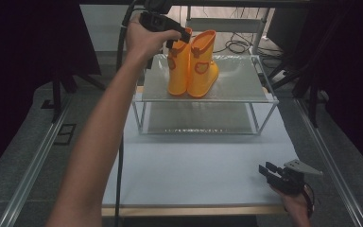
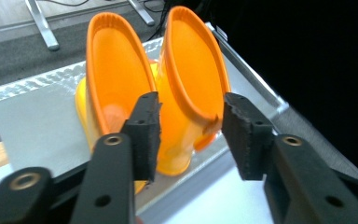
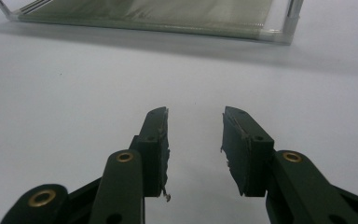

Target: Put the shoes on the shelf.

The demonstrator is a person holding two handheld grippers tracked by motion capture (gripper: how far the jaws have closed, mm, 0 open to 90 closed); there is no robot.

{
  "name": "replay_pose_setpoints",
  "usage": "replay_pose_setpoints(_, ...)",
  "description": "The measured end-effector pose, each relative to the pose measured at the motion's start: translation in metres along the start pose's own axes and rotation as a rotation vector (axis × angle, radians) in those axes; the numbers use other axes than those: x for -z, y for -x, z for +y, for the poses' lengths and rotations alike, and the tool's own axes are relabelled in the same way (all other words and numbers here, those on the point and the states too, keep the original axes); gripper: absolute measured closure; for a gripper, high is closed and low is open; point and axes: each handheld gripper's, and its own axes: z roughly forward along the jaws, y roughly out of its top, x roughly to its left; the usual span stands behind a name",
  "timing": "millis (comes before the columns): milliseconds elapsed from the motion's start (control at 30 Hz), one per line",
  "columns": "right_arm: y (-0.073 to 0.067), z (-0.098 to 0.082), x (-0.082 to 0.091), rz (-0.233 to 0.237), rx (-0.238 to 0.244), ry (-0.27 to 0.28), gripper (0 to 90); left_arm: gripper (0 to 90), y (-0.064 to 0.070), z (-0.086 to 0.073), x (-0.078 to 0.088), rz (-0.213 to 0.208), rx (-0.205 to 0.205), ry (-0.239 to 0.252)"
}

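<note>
High view: boots (image 1: 193, 64) upright on rack (image 1: 236, 87) top shelf, far centre; left gripper (image 1: 182, 34) at their tops.

Left gripper view: jaws apart, w/ right boot (image 2: 191, 79) rim between, not pinched.

Right gripper view: right gripper (image 3: 195, 140) open, nothing btwn, over table (image 3: 74, 93).

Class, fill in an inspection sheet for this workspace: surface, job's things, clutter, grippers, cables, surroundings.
Surface: pale table carrying a two-level metal rack.
Job's things: pair of orange boots upright, side by side on the rack's top shelf.
Clutter: nothing seen.
Grippers: left gripper open, raised by the boot tops; right gripper open, empty, low over the table.
Cables: black cable trailing from the left gripper.
Surroundings: dark curtains; floor wires behind.
</note>
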Motion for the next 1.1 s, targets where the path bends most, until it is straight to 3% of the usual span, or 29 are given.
replay_pose_setpoints(167, -0.001, 0.000, 0.000, 0.000, 0.001, -0.002, 59.9, 74.0, -0.001, -0.020, 0.015, -0.015, -0.025, -0.007)
replay_pose_setpoints(300, -0.003, 0.001, 0.000, 0.000, 0.010, -0.001, 59.9, 82.8, -0.006, -0.038, 0.021, 0.002, -0.035, -0.010)
replay_pose_setpoints(533, -0.004, 0.000, -0.002, -0.001, 0.015, -0.006, 59.8, 89.2, -0.024, -0.065, 0.023, 0.053, -0.030, -0.023)
replay_pose_setpoints(833, -0.003, 0.000, -0.002, -0.006, 0.014, -0.011, 59.8, 89.8, -0.053, -0.091, -0.004, 0.070, 0.016, -0.065)
replay_pose_setpoints(1100, -0.001, -0.001, -0.002, -0.010, 0.009, -0.017, 59.9, 89.9, -0.066, -0.103, -0.031, 0.063, 0.039, -0.105)
